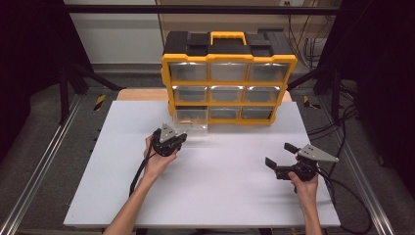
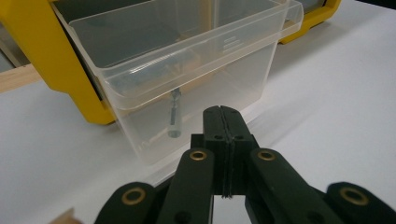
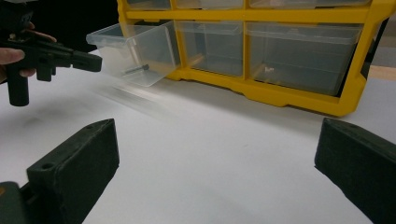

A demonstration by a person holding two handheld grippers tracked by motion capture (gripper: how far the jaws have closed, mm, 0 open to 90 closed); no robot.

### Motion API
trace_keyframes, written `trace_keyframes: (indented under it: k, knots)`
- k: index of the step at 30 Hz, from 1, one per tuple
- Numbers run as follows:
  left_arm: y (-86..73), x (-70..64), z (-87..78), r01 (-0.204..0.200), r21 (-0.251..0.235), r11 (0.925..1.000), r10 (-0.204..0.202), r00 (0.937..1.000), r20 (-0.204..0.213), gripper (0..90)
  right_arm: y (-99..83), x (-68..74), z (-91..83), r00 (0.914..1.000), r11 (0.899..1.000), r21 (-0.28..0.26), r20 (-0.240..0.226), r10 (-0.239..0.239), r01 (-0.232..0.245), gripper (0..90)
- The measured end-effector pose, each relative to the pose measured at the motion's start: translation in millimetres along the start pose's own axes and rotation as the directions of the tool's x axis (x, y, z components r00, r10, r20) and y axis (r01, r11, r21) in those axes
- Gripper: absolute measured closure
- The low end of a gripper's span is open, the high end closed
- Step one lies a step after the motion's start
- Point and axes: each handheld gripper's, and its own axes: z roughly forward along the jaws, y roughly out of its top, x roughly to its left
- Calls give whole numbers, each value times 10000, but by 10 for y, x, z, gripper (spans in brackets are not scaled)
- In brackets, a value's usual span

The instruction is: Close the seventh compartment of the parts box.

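Observation:
A yellow and black drawer cabinet (image 1: 228, 78) stands at the back of the white table (image 1: 220, 181). Its bottom left clear drawer (image 1: 191, 121) is pulled out; it shows close up as the drawer (image 2: 187, 74) and farther off as the drawer (image 3: 135, 51). A small metal screw (image 2: 174, 116) lies inside it, the screw (image 3: 136, 69) also visible from the side. My left gripper (image 1: 182, 138) is shut, with nothing between its jaws, just in front of the drawer; its tips (image 2: 222, 116) nearly touch the drawer's front wall. My right gripper (image 1: 280, 155) stands open over the table's right part, holding nothing.
The cabinet's other clear drawers (image 3: 299, 51) are pushed in. A wooden board (image 1: 139, 94) lies under the cabinet at the table's back. Metal rails (image 1: 39, 166) run along both table sides, and cables (image 1: 342, 117) hang at the right.

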Motion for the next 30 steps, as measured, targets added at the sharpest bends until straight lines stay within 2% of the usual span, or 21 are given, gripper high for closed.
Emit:
trace_keyframes:
  k: [30]
  knots:
    - [48, 54, 141, 59, -37, 10000, -60, 9997, -222, 893, -4, 1, 7, 10000, 10000, 25, -2, -41, 41, 5]
